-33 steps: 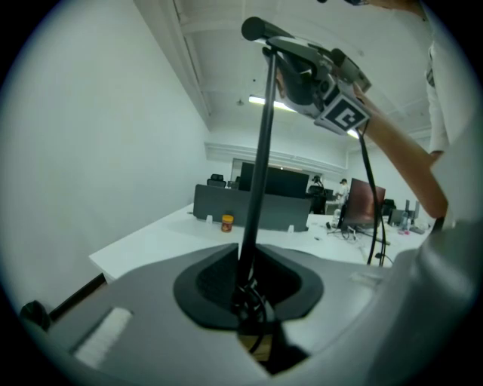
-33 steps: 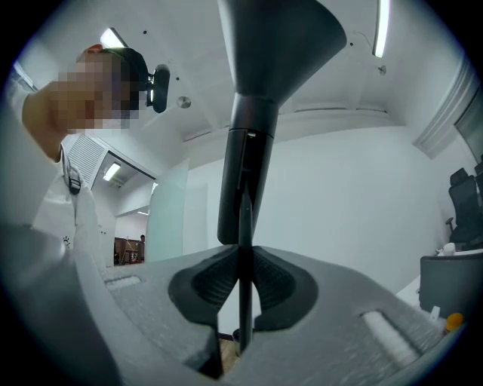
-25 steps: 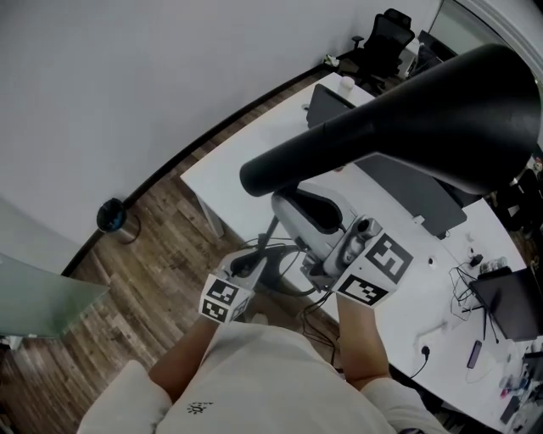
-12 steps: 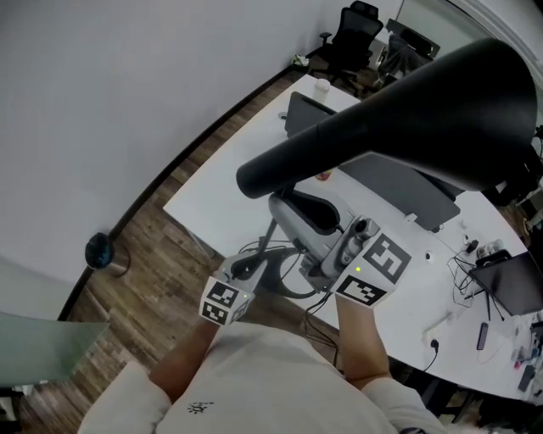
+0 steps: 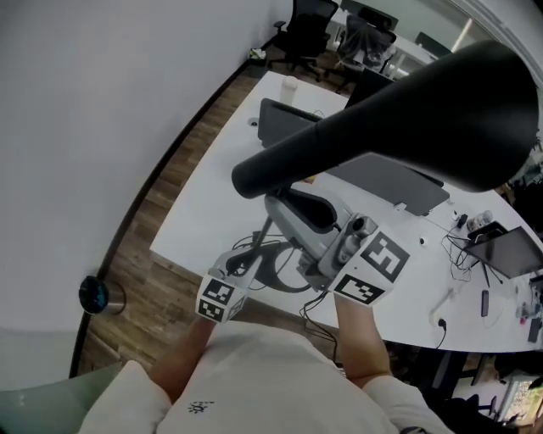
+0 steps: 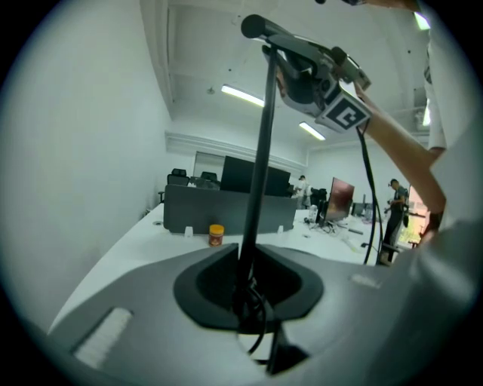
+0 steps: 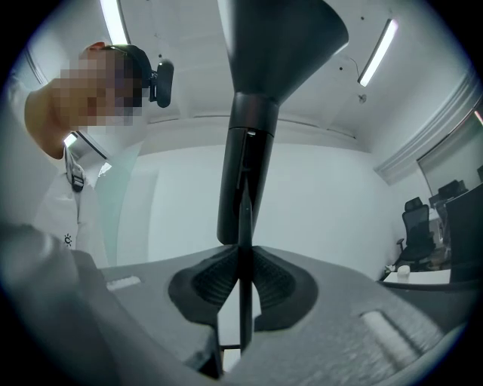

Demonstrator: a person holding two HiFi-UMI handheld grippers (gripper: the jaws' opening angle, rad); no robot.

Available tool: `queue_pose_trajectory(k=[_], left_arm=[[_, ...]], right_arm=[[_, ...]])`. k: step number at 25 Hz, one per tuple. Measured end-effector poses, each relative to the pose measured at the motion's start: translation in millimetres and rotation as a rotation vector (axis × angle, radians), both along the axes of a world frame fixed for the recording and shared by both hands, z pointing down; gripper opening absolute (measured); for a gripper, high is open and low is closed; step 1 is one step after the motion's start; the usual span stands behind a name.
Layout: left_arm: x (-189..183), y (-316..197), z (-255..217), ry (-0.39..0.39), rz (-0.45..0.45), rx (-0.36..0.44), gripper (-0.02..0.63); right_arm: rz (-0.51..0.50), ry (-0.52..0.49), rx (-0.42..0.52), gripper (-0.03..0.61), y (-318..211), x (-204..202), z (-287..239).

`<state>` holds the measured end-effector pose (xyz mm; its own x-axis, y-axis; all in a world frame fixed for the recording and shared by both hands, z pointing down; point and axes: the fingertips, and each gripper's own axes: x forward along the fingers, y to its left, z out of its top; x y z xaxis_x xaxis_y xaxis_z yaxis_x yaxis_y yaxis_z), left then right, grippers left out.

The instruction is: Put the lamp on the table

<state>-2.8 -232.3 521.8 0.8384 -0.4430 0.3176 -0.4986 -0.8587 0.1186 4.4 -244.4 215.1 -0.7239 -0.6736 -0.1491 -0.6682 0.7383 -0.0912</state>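
- Lamp (image 5: 356, 136): held in the air by both tongs, over the near edge of the white table (image 5: 212, 212), in front of the person. It is not set down. Base not in view
- Shade (image 5: 475, 110): black, cone-shaped, wide end out over the middle of the table, where it hides much of the top in the head view
- Pole (image 6: 260, 151): thin and black, running up from the lower tong to the shade's neck
- Left gripper (image 6: 249, 298): jaws pinched on the pole low down, at the table's near edge. A black cable (image 6: 260, 317) is bunched against the pole in the same gap
- Right gripper (image 7: 240, 283): jaws pressed onto the pole higher up, just under the shade's neck, further in over the table than the left one
- Dark divider (image 5: 390, 174): lies across the table's middle, partly under the shade
- Orange-lidded jar (image 6: 216, 234): stands on the table just in front of the divider
- Paper cup (image 5: 289, 85): on the table's far end
- Office chairs (image 5: 305, 25): on the floor beyond the table's far end
- Laptop (image 5: 501, 254): open on the table's right side, among loose wires
- Bin (image 5: 100, 295): on the wood floor well left of the table, by the wall
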Motion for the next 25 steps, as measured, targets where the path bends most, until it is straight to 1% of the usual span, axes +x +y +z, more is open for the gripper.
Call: queue_pose_trajectory(k=[8, 15, 25], left_arm=[[-0.9, -55.5, -7.5, 0.009, 0.144, 0.008, 0.057], [-15.8, -97.4, -7.7, 0.02, 0.244, 0.014, 0.057], [-32.3, -139.8, -15.0, 0.034, 0.307, 0.033, 0.058]], right_arm=[[0.146, -0.003, 0.001, 0.046, -55.2, 1.9, -6.8], [0.251, -0.009, 0.0, 0.046, -93.5, -8.5, -5.1], [0.326, 0.019, -0.002, 0.046, -128.5, -23.4, -11.6]])
